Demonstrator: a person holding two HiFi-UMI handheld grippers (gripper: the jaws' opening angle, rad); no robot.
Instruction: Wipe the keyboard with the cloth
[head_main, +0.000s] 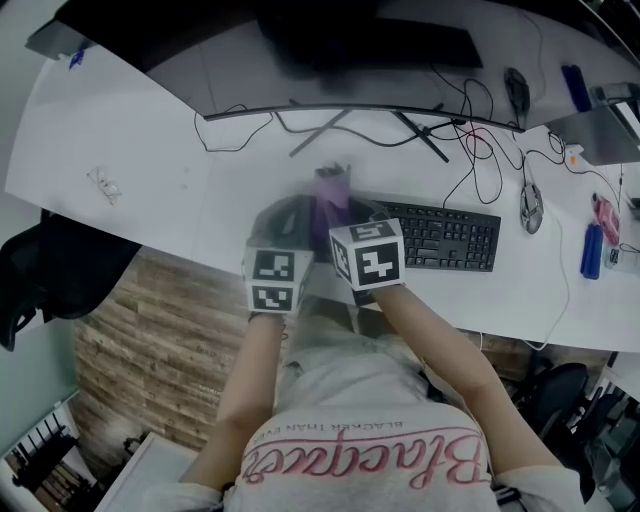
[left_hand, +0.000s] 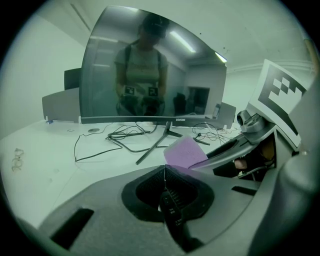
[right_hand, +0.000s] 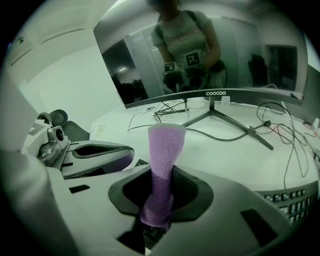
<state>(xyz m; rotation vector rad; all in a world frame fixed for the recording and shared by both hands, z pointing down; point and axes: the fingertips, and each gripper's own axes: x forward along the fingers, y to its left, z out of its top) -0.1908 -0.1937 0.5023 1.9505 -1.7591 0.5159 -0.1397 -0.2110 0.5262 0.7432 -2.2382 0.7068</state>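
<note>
A purple cloth (head_main: 331, 190) is held up above the white desk (head_main: 150, 150), just left of the black keyboard (head_main: 442, 236). My right gripper (head_main: 345, 215) is shut on it; in the right gripper view the cloth (right_hand: 163, 165) rises as a strip from between the jaws. My left gripper (head_main: 300, 215) sits close beside it, jaws together. In the left gripper view the cloth (left_hand: 184, 152) starts at the jaw tips (left_hand: 165, 169), its edge seemingly pinched there. Part of the keyboard (right_hand: 295, 202) shows at the lower right of the right gripper view.
A wide curved monitor (head_main: 330, 50) stands behind on a splayed stand (head_main: 350, 125), with loose cables (head_main: 470, 130) trailing over the desk. A mouse (head_main: 531, 208) and a blue object (head_main: 592, 250) lie right of the keyboard. A dark chair (head_main: 40, 270) is at the left.
</note>
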